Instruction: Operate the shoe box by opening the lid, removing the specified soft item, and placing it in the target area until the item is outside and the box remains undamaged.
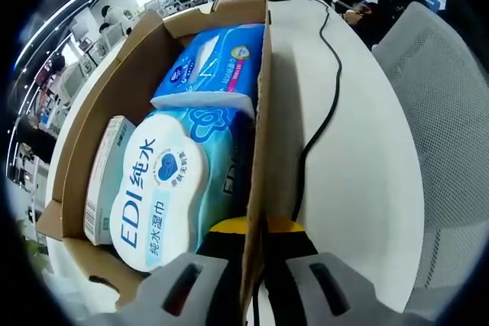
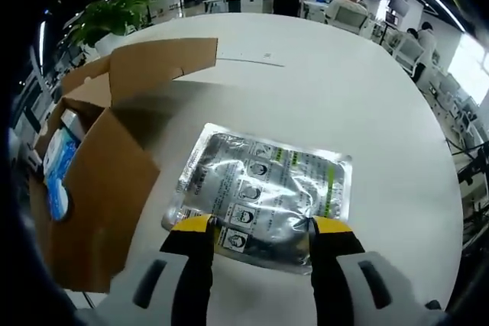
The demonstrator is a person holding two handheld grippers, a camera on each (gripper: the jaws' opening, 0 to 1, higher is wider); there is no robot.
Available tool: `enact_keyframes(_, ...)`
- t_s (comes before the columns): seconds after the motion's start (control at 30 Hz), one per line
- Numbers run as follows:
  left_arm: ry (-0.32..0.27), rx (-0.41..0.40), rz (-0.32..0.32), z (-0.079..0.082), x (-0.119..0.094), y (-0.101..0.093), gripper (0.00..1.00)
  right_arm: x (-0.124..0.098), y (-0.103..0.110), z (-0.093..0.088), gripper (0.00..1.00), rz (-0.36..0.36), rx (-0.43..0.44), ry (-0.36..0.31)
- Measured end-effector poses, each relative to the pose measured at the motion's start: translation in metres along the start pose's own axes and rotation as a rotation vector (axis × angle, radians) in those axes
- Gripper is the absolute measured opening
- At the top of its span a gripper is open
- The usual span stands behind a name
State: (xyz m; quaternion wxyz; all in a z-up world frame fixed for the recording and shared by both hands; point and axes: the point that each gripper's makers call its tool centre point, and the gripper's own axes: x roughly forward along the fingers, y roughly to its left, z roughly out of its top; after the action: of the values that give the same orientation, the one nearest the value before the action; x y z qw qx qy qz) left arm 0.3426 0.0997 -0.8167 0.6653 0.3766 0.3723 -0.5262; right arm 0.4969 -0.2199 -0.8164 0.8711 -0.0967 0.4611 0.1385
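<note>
The room is bright, lit by ceiling strips and spotlights that curve along the top of both fisheye views, with a blown-out window glow at the upper left of the left gripper view. The white table shines evenly, and the cardboard box throws a soft grey shadow across it. Glare ripples over the crinkled silver foil pouch. Straight edges bow strongly near the borders. The wet-wipes pack prints sharply, while distant desks go small and smeared.

One cardboard box; three packs inside; one foil pouch.
</note>
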Motion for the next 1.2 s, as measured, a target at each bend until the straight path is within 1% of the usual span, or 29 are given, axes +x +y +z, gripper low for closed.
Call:
enact_keyframes(0.17,-0.001,0.003,0.002,0.0,0.001,0.0,0.03,0.003,-0.002,0.004,0.48,-0.001,0.003,0.006)
enact_keyframes(0.33,-0.001,0.003,0.002,0.0,0.0,0.0,0.03,0.002,-0.003,0.004,0.48,0.005,0.0,0.023)
enact_keyframes(0.37,-0.001,0.003,0.001,0.0,0.0,0.0,0.03,0.001,-0.003,0.003,0.47,0.008,-0.004,0.031)
enact_keyframes(0.4,-0.001,0.003,0.001,0.0,0.0,0.0,0.03,-0.001,-0.006,0.003,0.45,-0.004,0.008,0.035)
enact_keyframes(0.43,-0.001,0.002,0.001,0.0,0.0,0.0,0.03,-0.002,-0.01,0.008,0.44,-0.019,0.006,0.007)
enact_keyframes(0.47,-0.001,0.002,0.0,0.0,0.0,0.0,0.03,-0.004,-0.016,0.013,0.46,-0.049,-0.006,-0.021)
enact_keyframes(0.5,-0.001,0.003,0.0,0.0,0.0,0.0,0.03,-0.008,-0.017,0.012,0.48,-0.059,-0.016,-0.017)
enact_keyframes(0.57,0.0,0.003,0.0,0.0,0.0,0.0,0.03,-0.011,-0.016,0.014,0.53,-0.037,-0.002,-0.03)
enact_keyframes(0.63,-0.001,0.004,0.0,0.0,0.0,0.0,0.03,-0.019,-0.017,0.018,0.57,-0.035,0.002,-0.046)
enact_keyframes(0.67,0.0,0.002,0.001,0.0,0.0,0.0,0.03,-0.023,-0.017,0.019,0.56,-0.032,0.014,-0.05)
enact_keyframes(0.7,0.0,0.001,0.002,0.0,0.0,0.0,0.03,-0.03,-0.012,0.02,0.54,-0.006,0.068,-0.055)
enact_keyframes(0.73,0.0,0.001,0.002,0.0,0.0,0.0,0.03,-0.035,-0.012,0.023,0.54,-0.001,0.064,-0.071)
enact_keyframes(0.8,0.001,-0.002,0.001,0.0,0.0,0.0,0.03,-0.043,-0.014,0.028,0.61,0.001,0.025,-0.096)
enact_keyframes(0.83,0.001,-0.001,0.001,0.0,0.0,0.0,0.03,-0.049,-0.012,0.029,0.63,0.012,-0.001,-0.102)
enact_keyframes(0.9,0.001,-0.001,0.002,0.0,0.0,0.0,0.03,-0.057,-0.01,0.029,0.66,0.022,-0.038,-0.1)
enact_keyframes(0.93,0.001,0.0,0.002,0.0,0.0,0.0,0.03,-0.061,-0.009,0.03,0.66,0.027,-0.042,-0.101)
enact_keyframes(1.0,0.0,0.001,0.002,0.0,0.0,0.0,0.03,-0.07,-0.001,0.031,0.71,0.056,-0.053,-0.114)
enact_keyframes(1.03,0.0,0.001,0.002,0.0,0.0,0.0,0.03,-0.074,0.002,0.032,0.73,0.065,-0.076,-0.123)
enact_keyframes(1.07,0.0,0.002,0.003,0.0,0.0,0.0,0.03,-0.078,0.007,0.031,0.75,0.086,-0.128,-0.122)
enact_keyframes(1.13,0.0,0.002,0.003,0.0,0.0,0.0,0.03,-0.085,0.013,0.028,0.74,0.103,-0.187,-0.107)
enact_keyframes(1.17,0.0,0.001,0.003,0.0,0.0,0.0,0.03,-0.092,0.016,0.03,0.71,0.11,-0.227,-0.116)
enact_keyframes(1.2,0.0,0.001,0.003,0.0,0.0,0.0,0.03,-0.102,0.023,0.033,0.68,0.134,-0.246,-0.129)
